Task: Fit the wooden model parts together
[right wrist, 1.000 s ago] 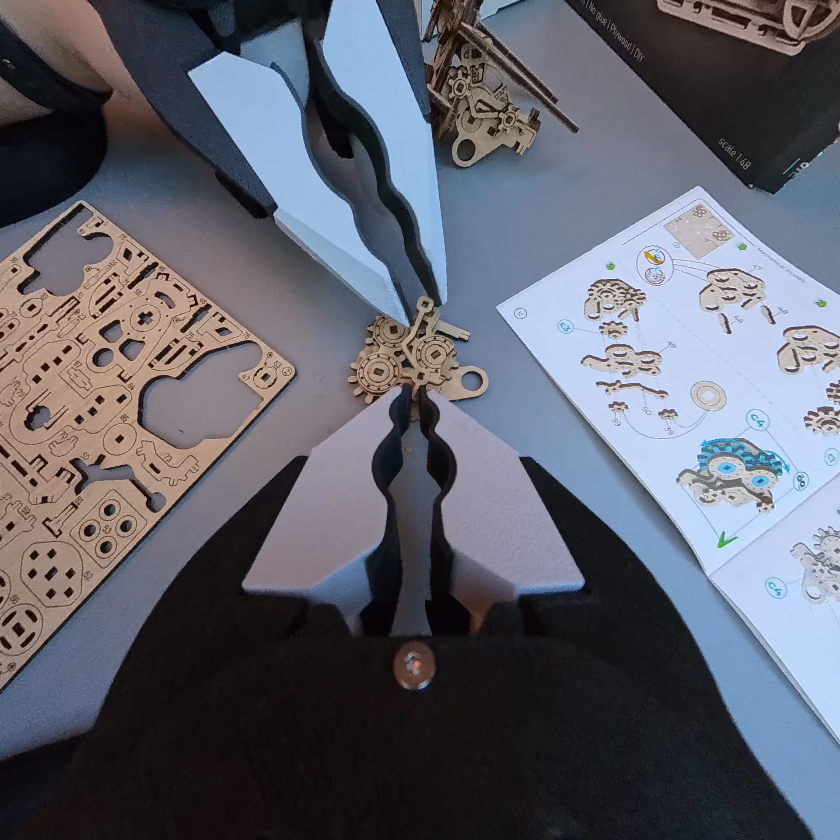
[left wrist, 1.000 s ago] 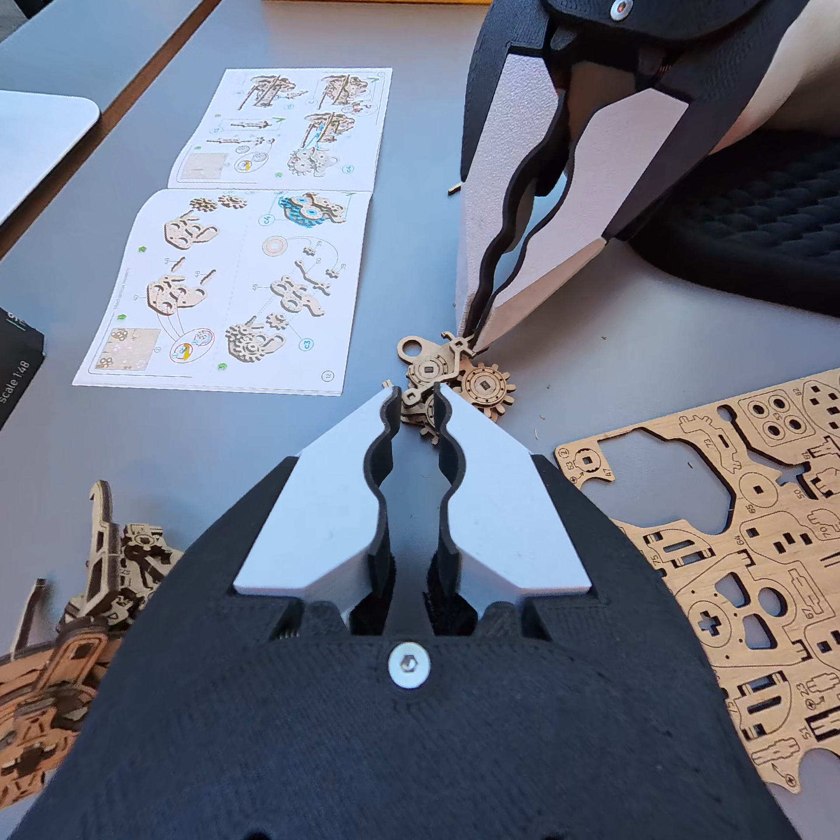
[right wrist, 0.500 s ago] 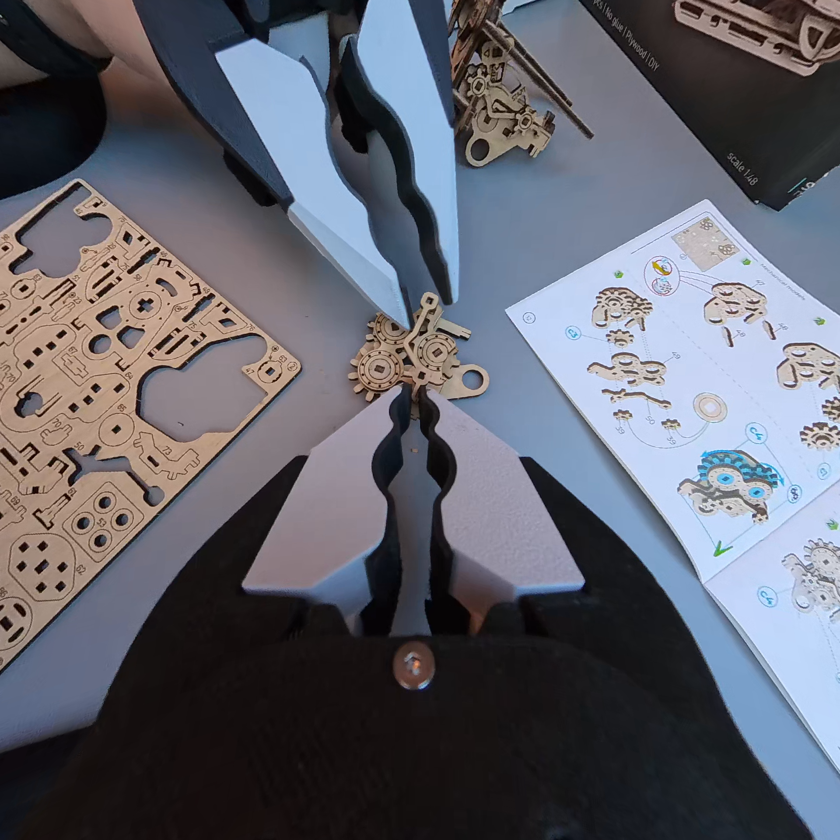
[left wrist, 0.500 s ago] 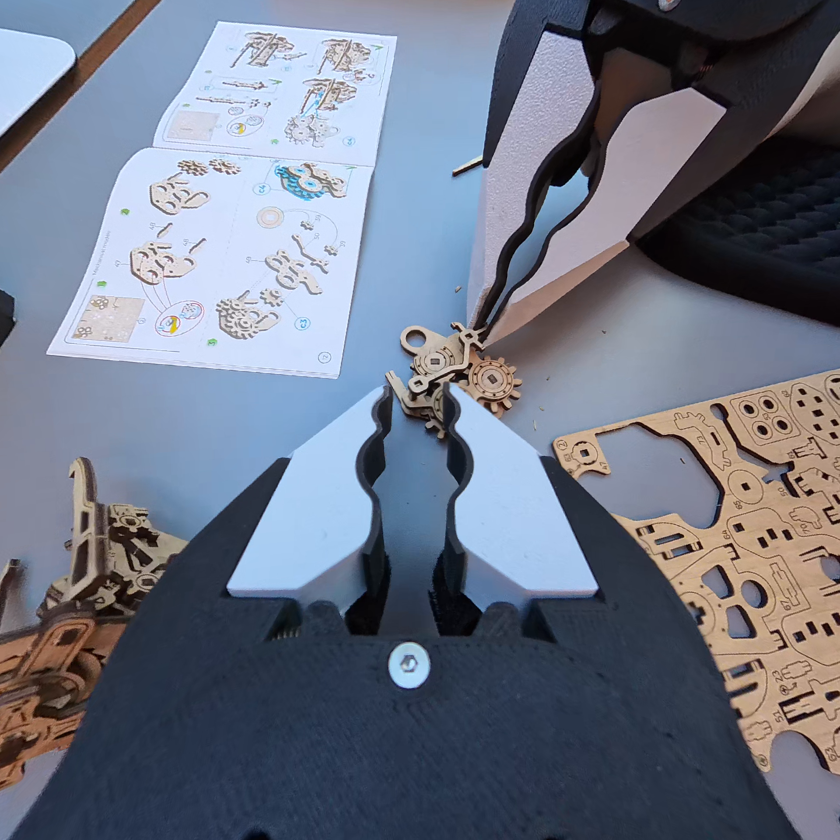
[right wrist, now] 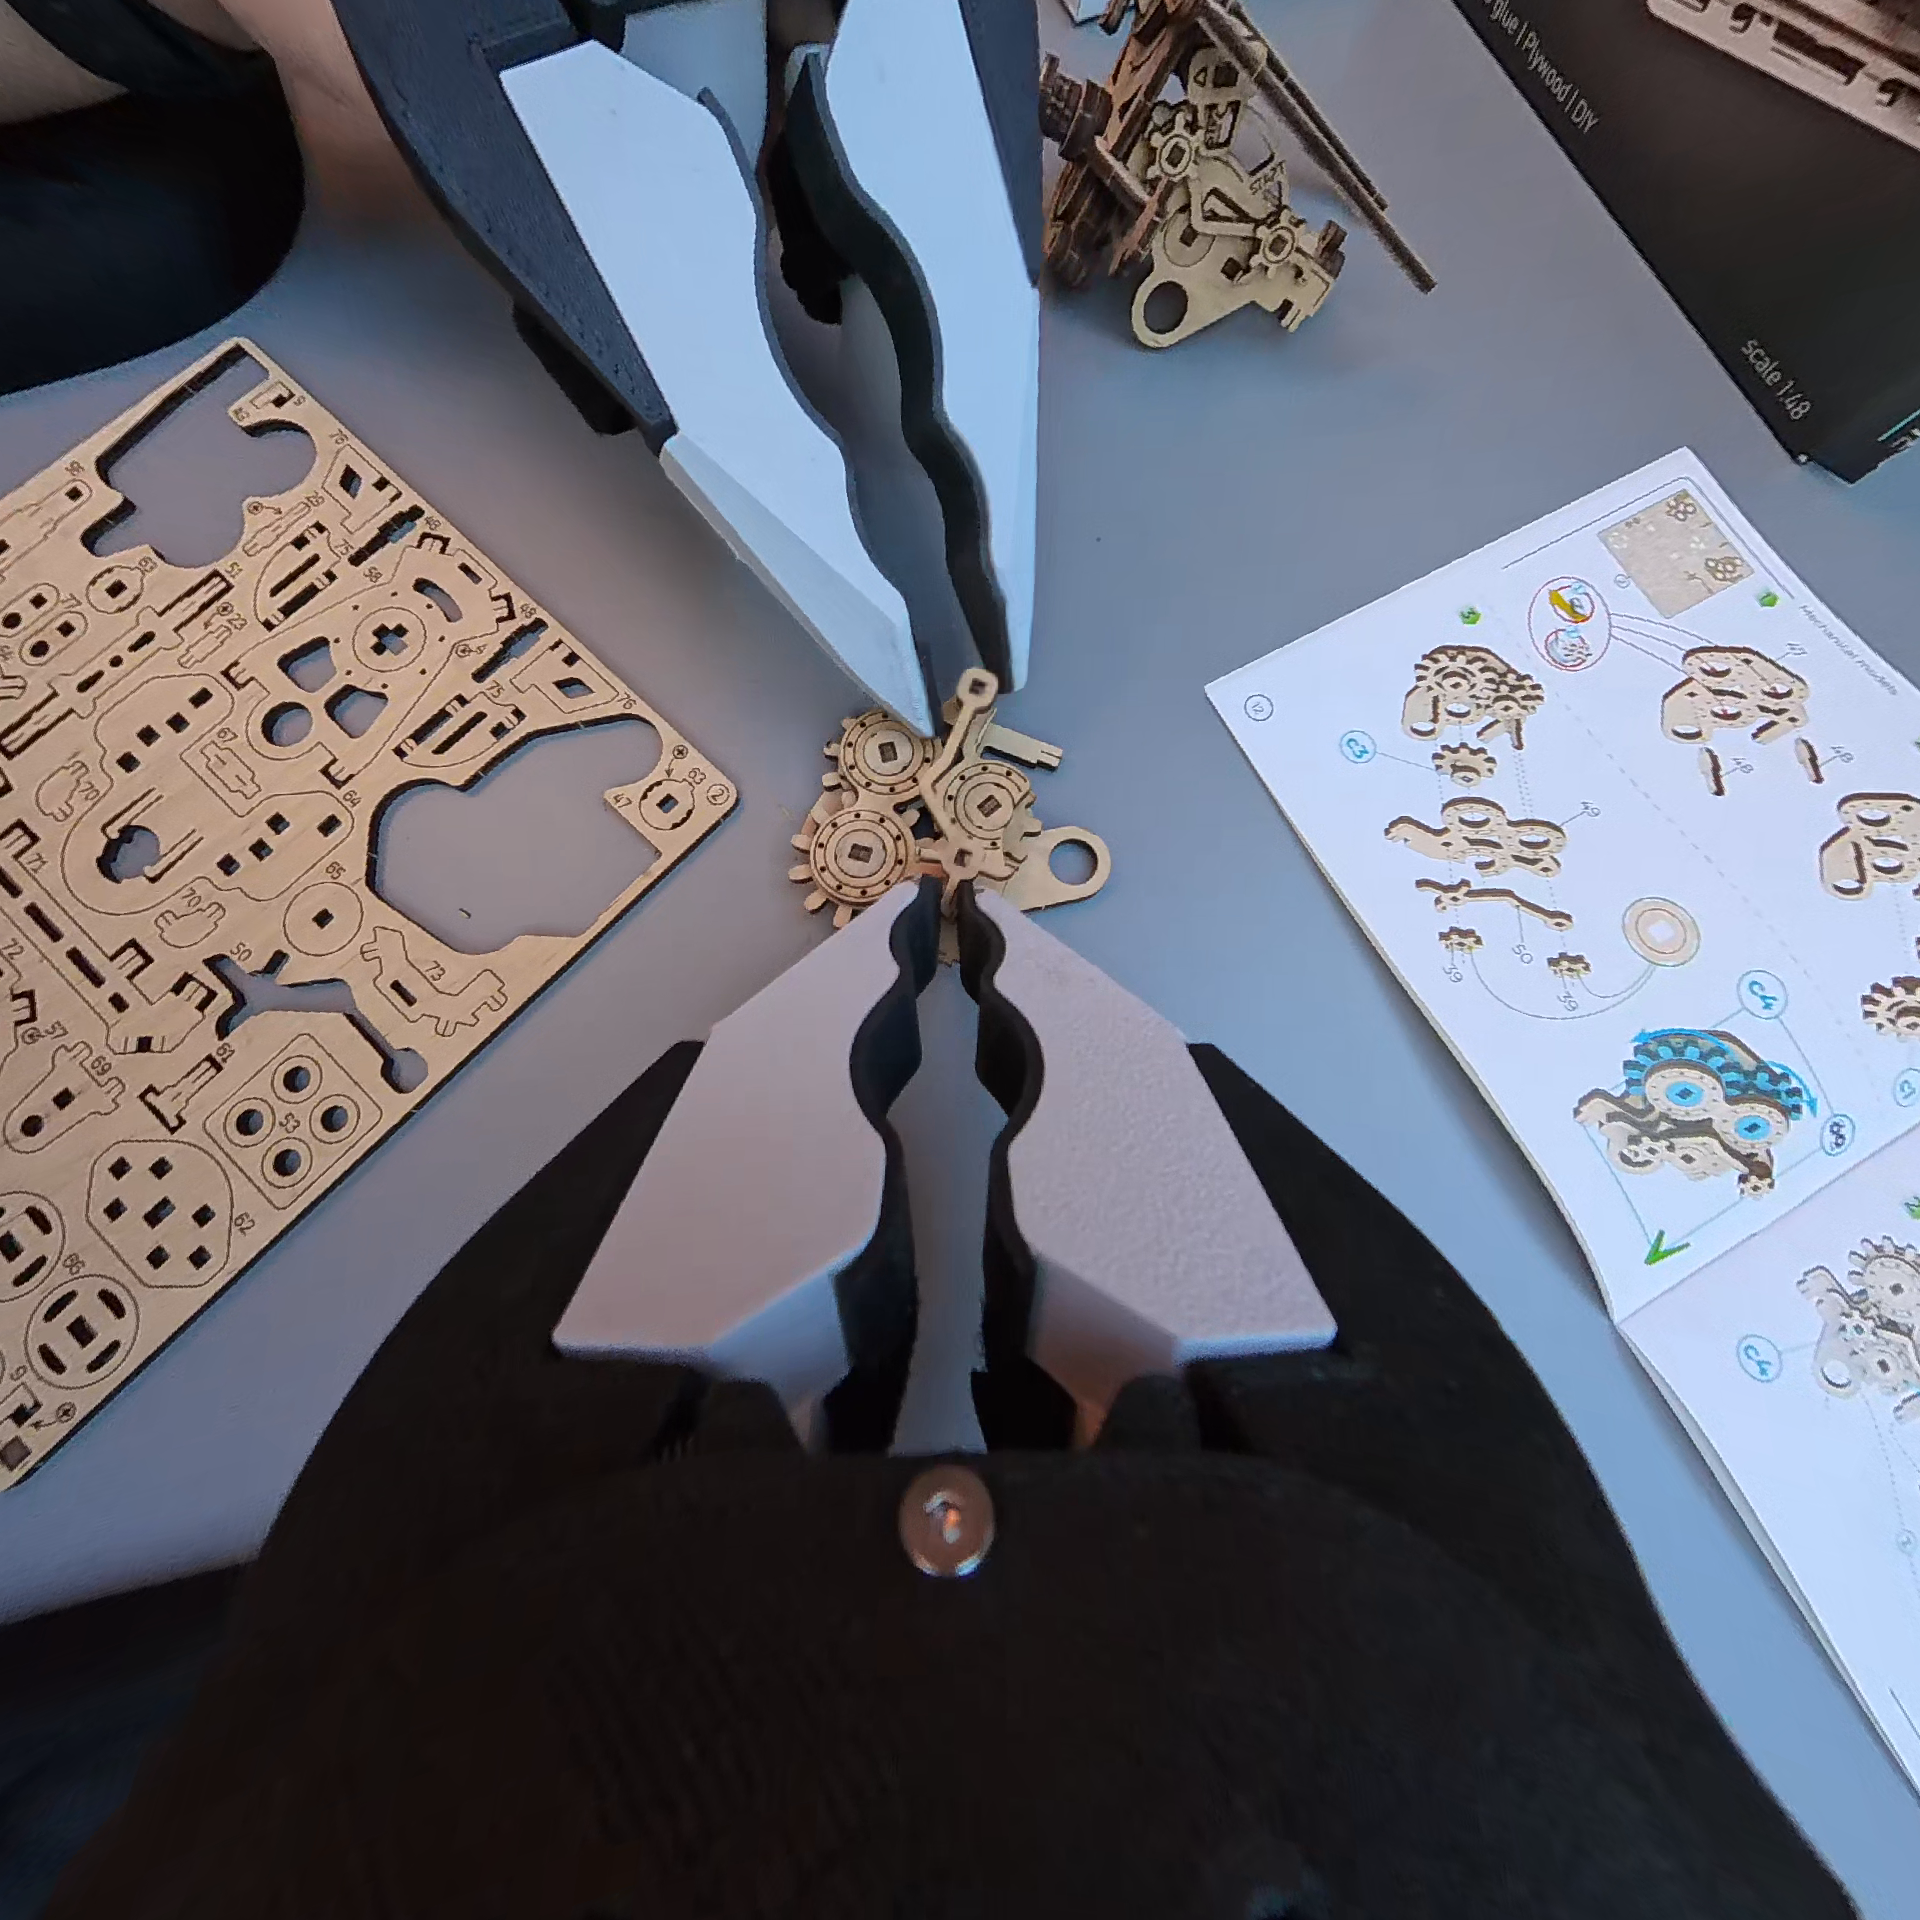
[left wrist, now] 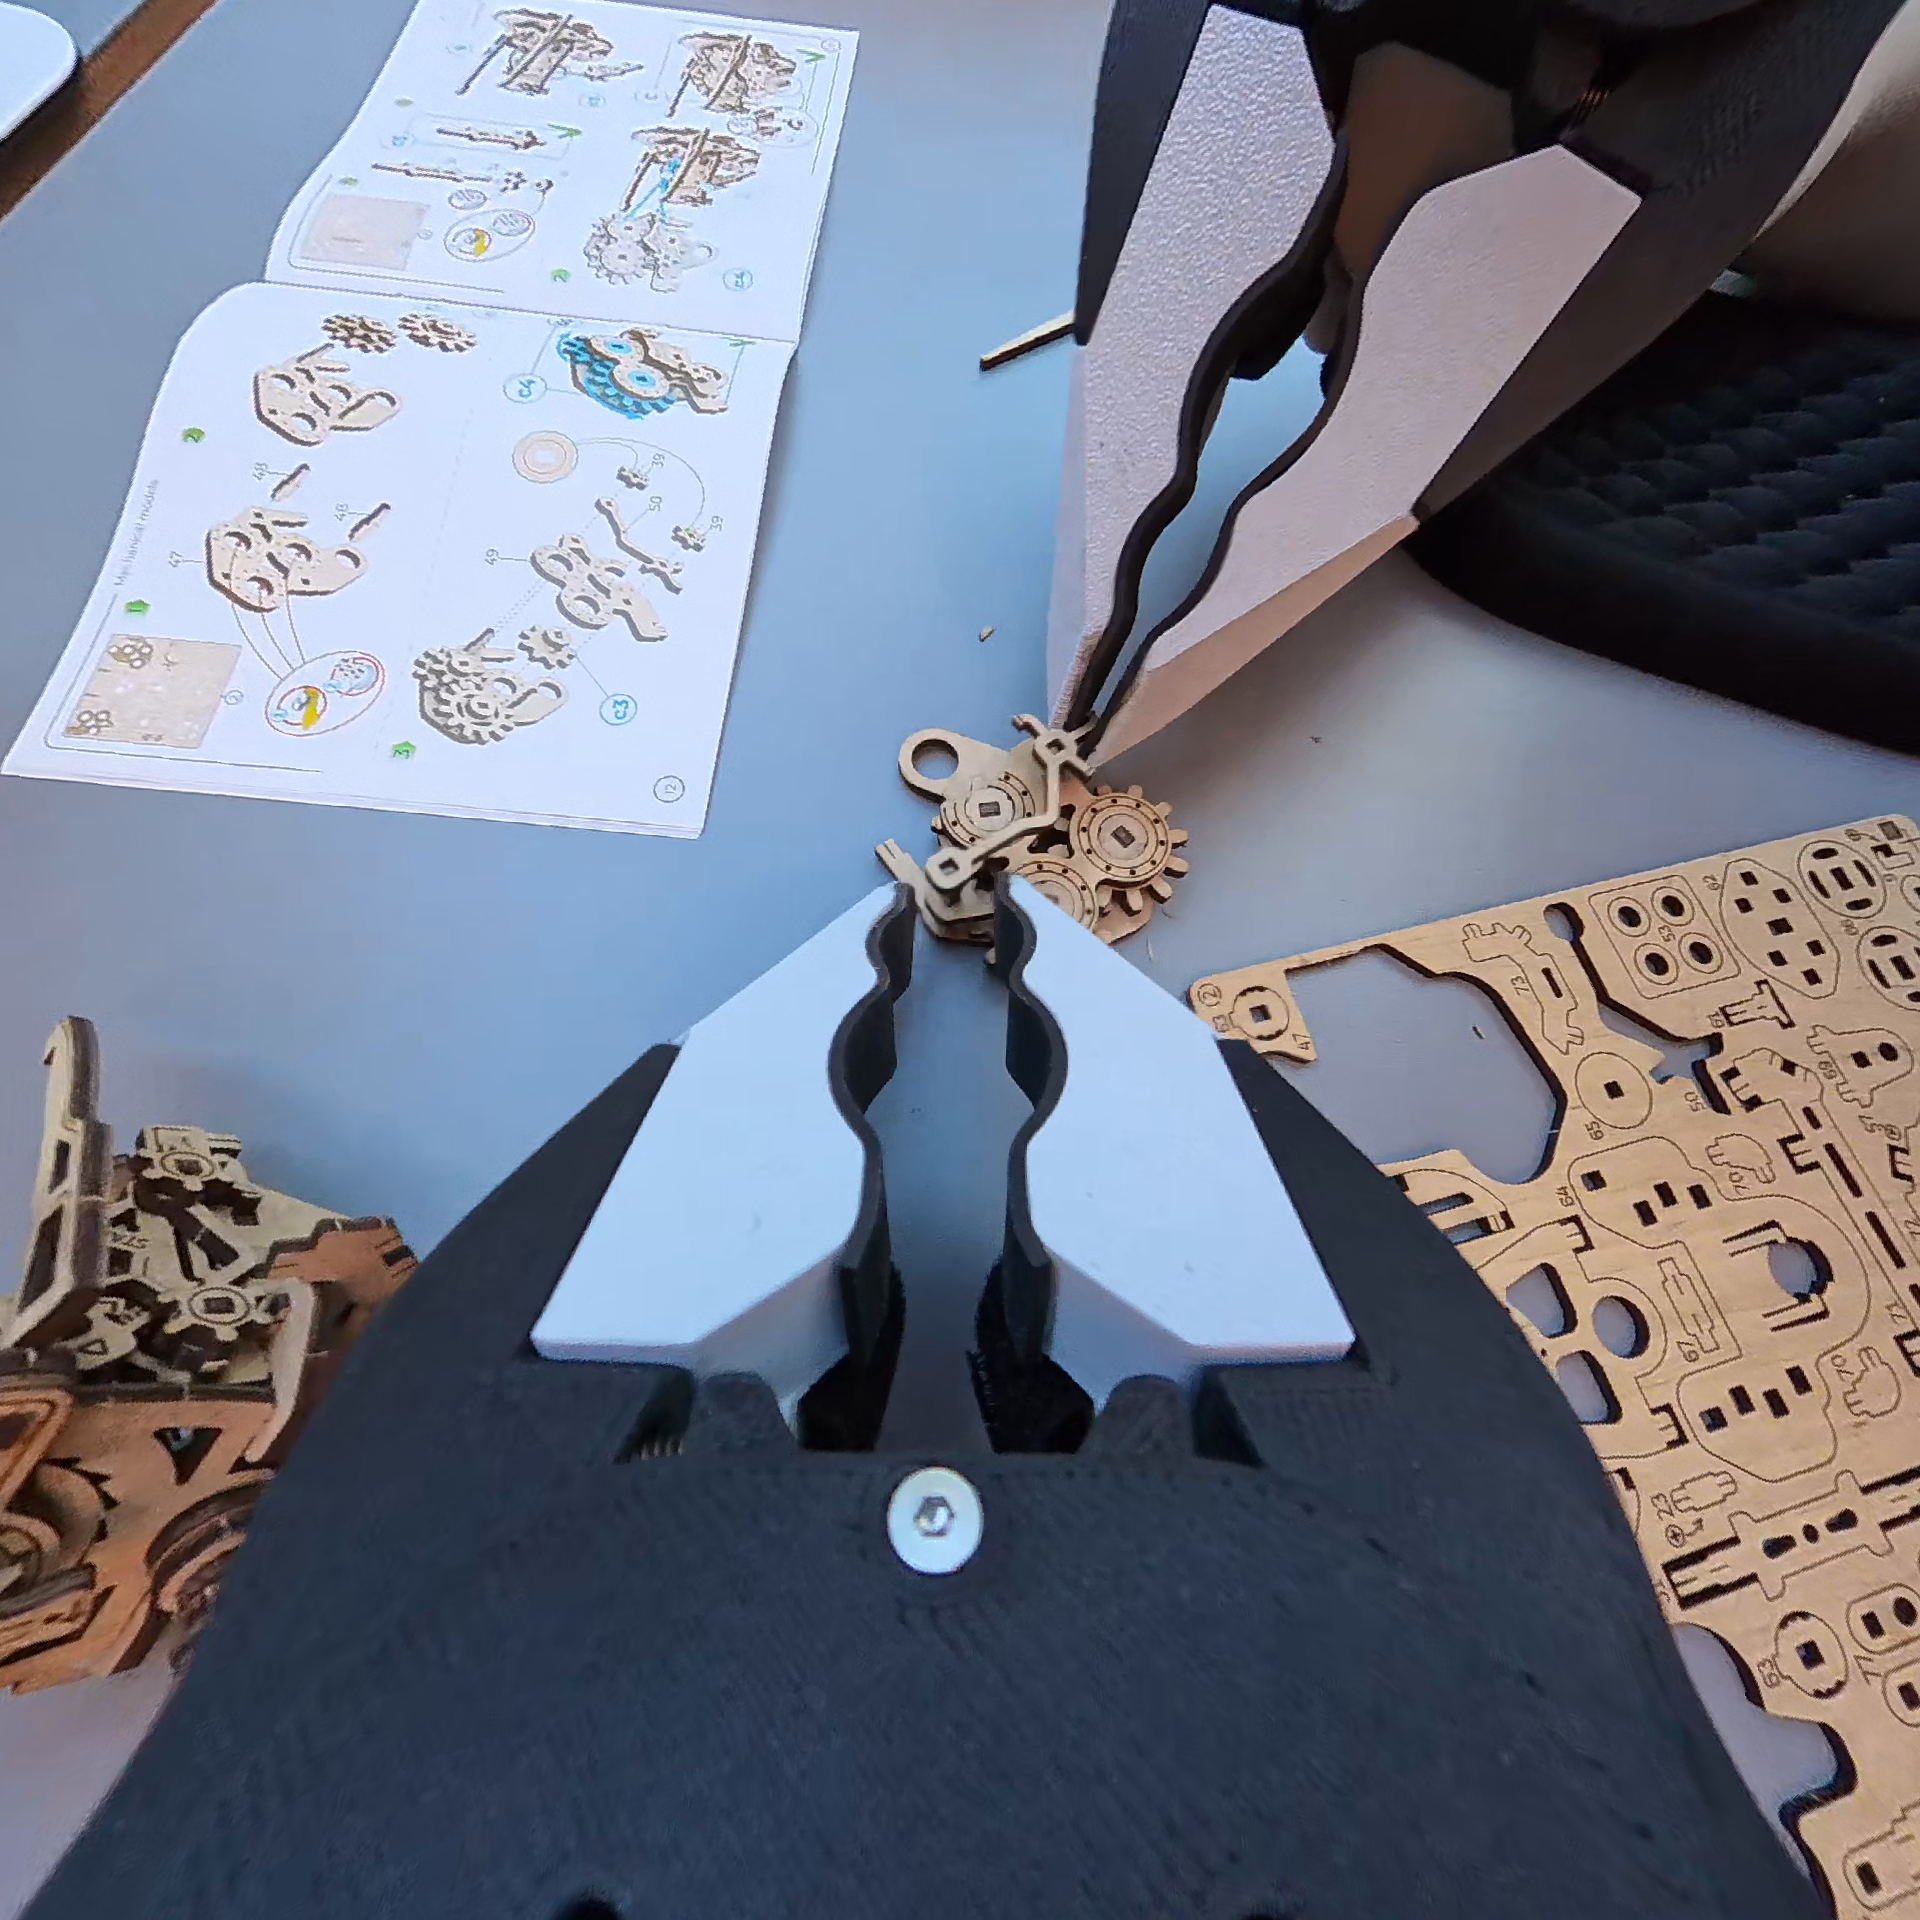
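A small wooden gear assembly (left wrist: 1117,842) with three toothed wheels on a plate lies on the grey table between both grippers; it also shows in the right wrist view (right wrist: 862,852). A thin wooden link bar (left wrist: 997,831) lies across it. My left gripper (left wrist: 951,904) has its tips closed on the assembly's near edge, at one end of the bar. My right gripper (right wrist: 940,909) is shut on the bar's other end (right wrist: 951,868). Each gripper shows in the other view, the right (left wrist: 1086,727) and the left (right wrist: 966,691), tip to tip across the assembly.
A plywood parts sheet (left wrist: 1662,1195) lies beside the assembly, an open instruction booklet (left wrist: 436,499) on the other side. A partly built wooden model (left wrist: 135,1299) stands near the left gripper. A black box (right wrist: 1714,208) and a black padded mat (left wrist: 1714,540) lie farther off. The grippers are tip to tip, or close to it.
My left gripper's jaws widened a little, then narrowed again on the assembly's edge, and it shifted slightly. My right gripper stays shut on the link bar. The assembly has hardly moved.
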Demonstrator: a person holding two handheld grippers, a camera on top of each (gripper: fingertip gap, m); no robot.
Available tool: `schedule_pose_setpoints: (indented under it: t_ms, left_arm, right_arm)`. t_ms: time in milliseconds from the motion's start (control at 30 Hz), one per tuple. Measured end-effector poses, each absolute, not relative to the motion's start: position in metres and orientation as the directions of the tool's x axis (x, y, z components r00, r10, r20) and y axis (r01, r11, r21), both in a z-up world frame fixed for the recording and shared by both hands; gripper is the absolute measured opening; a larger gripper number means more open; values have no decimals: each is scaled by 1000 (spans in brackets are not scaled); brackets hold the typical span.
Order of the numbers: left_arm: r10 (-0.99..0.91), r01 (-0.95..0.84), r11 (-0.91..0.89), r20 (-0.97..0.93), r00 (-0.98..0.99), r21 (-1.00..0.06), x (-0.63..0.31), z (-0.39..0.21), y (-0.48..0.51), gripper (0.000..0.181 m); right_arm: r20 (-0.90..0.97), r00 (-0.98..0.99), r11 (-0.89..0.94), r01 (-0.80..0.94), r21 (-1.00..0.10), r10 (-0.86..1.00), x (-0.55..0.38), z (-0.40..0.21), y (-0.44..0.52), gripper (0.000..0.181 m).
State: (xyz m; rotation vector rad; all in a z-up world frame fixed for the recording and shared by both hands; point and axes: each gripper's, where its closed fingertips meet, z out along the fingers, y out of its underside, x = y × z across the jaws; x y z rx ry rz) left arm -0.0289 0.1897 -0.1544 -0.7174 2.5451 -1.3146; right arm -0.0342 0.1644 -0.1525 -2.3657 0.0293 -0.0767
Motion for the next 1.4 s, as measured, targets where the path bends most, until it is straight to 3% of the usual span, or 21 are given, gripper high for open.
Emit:
schedule_pose_setpoints:
  t_ms: [500, 667, 1033, 1400]
  left_arm:
    - [-497, -183, 560, -151, -854, -808, -25, -134, 194, 25]
    - [-413, -111, 509, -129, -902, -854, -40, -114, 179, 16]
    - [-342, -64, 655, -220, -913, -753, -38, -149, 163, 4]
    - [-360, -79, 664, -225, -906, -744, -38, -150, 164, 1]
  right_arm:
    - [48, 999, -720, 16, -693, -25, -37, -154, 166, 2]
    - [54, 998, -726, 22, -688, -22, -37, -154, 165, 2]
    - [86, 996, -727, 60, -684, 1, -35, -153, 164, 2]
    - [99, 995, -714, 75, -696, 8, -33, -153, 165, 2]
